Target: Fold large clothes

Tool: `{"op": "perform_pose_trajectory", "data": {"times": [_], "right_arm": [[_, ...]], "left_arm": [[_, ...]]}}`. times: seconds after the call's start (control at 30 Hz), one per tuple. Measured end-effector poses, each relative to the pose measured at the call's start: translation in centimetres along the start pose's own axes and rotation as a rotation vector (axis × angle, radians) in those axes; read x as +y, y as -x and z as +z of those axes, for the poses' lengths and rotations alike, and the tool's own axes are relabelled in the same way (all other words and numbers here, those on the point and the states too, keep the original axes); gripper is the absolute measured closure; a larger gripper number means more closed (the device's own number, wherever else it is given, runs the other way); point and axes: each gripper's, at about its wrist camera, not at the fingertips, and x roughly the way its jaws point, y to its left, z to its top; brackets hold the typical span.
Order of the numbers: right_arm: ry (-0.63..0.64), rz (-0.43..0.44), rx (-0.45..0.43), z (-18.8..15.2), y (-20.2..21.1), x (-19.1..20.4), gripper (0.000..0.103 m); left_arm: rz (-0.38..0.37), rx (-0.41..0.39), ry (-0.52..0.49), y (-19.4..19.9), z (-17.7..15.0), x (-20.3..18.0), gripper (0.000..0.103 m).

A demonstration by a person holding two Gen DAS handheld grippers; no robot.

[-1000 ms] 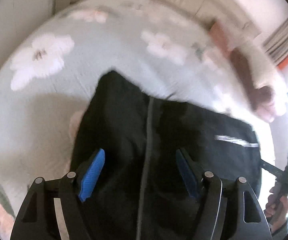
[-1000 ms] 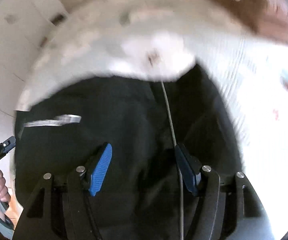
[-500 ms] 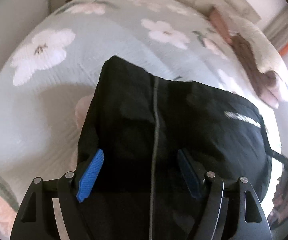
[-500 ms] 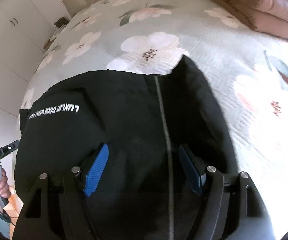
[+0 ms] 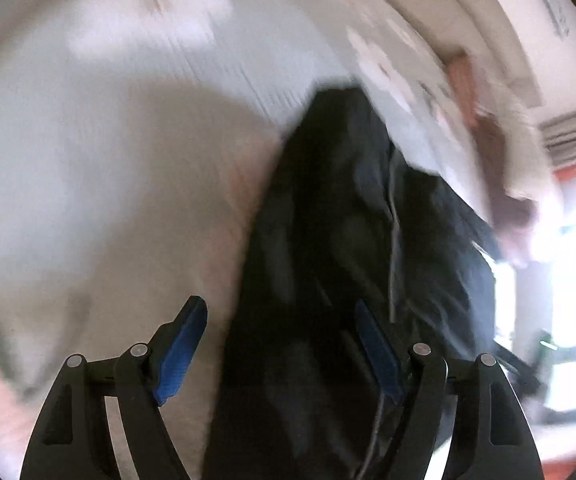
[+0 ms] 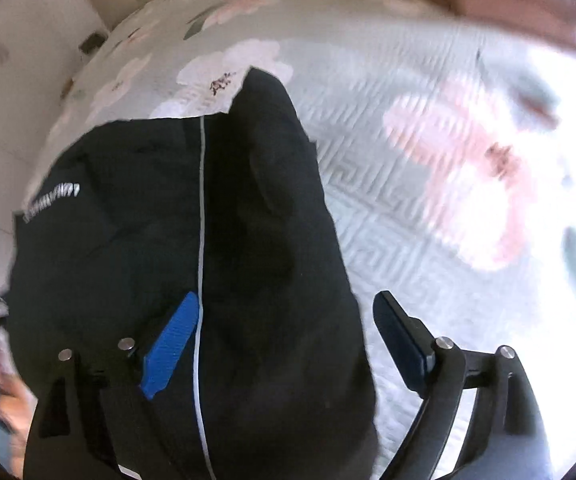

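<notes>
Jacket flat on the bed, left hand-held gripper and right hand-held gripper both released: pinch opposite edges evenly before folding.

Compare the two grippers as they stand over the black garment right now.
The left gripper has its left pad over the floral bedspread and its right pad over the black garment; the right gripper is mirrored, with its right pad over the bedspread. The left view is more blurred than the right. Both are open, straddling an edge of the garment.
</notes>
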Motion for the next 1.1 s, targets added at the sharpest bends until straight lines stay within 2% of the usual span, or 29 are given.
{"op": "perform_pose_trajectory", "data": {"times": [0.03,0.1,0.17,0.2,0.3,0.33,0.37,0.4,0.5,0.63,0.7,0.8,0.83,0.87,0.9,0.93,1.0,1.07,1.1], "right_arm": [[-0.027,0.043,0.024,0.2,-0.6,-0.6,0.008],[-0.064,0.118,0.065,0.2,-1.7,-1.3,0.007],[-0.086,0.195,0.108,0.2,-2.8,-1.9,0.003],[-0.080,0.216,0.107,0.2,-3.1,-2.0,0.000],[-0.006,0.205,0.099,0.2,-3.2,-1.0,0.000],[0.032,0.222,0.102,0.1,-3.0,-0.4,0.003],[0.057,0.262,0.114,-0.1,-2.9,0.1,0.015],[0.081,0.263,0.114,-0.1,-2.8,0.5,0.015],[0.151,0.262,0.121,-0.4,-2.6,0.6,0.016],[0.136,0.356,0.160,0.3,-3.8,-0.5,0.014],[0.134,0.396,0.157,1.1,-4.4,-0.9,0.009],[0.120,0.414,0.135,1.4,-4.4,-1.3,0.009],[0.128,0.404,0.129,1.4,-4.2,-1.2,0.010],[0.136,0.391,0.117,1.2,-3.9,-1.1,0.013],[0.144,0.376,0.100,1.0,-3.5,-1.0,0.021],[0.151,0.370,0.084,0.8,-3.1,-0.9,0.028],[0.152,0.374,0.041,0.2,-1.6,-0.9,0.051],[0.165,0.375,0.005,-0.2,0.1,-0.5,0.061],[0.174,0.384,-0.025,-0.6,1.5,-0.2,0.064]], "left_arm": [[-0.038,0.039,0.035,-1.2,0.1,0.8,0.025],[-0.086,0.014,0.049,-1.3,0.1,1.3,0.025],[-0.102,0.030,0.043,-1.5,0.3,1.3,0.025],[-0.114,0.034,0.039,-1.6,0.3,1.3,0.025],[-0.189,0.079,0.016,-2.4,0.2,0.7,0.025],[-0.222,0.088,0.009,-2.6,0.2,0.5,0.026],[-0.254,0.095,0.005,-2.7,0.3,0.3,0.027],[-0.287,0.092,-0.002,-2.7,0.2,0.0,0.027],[-0.300,0.096,-0.001,-3.1,0.2,0.1,0.027],[-0.347,0.130,0.054,-4.7,0.7,1.2,0.027],[-0.364,0.129,0.062,-5.3,0.9,1.1,0.027],[-0.334,0.112,0.030,-5.3,0.7,0.1,0.027],[-0.311,0.093,0.012,-5.0,0.4,-0.3,0.032],[-0.289,0.067,-0.012,-4.7,0.2,-0.9,0.045],[-0.274,0.044,-0.038,-4.1,0.2,-1.3,0.052],[-0.251,0.013,-0.075,-3.5,-0.2,-2.0,0.064],[-0.236,-0.042,-0.136,-2.0,-1.1,-3.2,0.071],[-0.243,-0.080,-0.169,-0.3,-1.7,-4.3,0.075],[-0.271,-0.108,-0.184,0.9,-2.2,-5.1,0.076]]}}
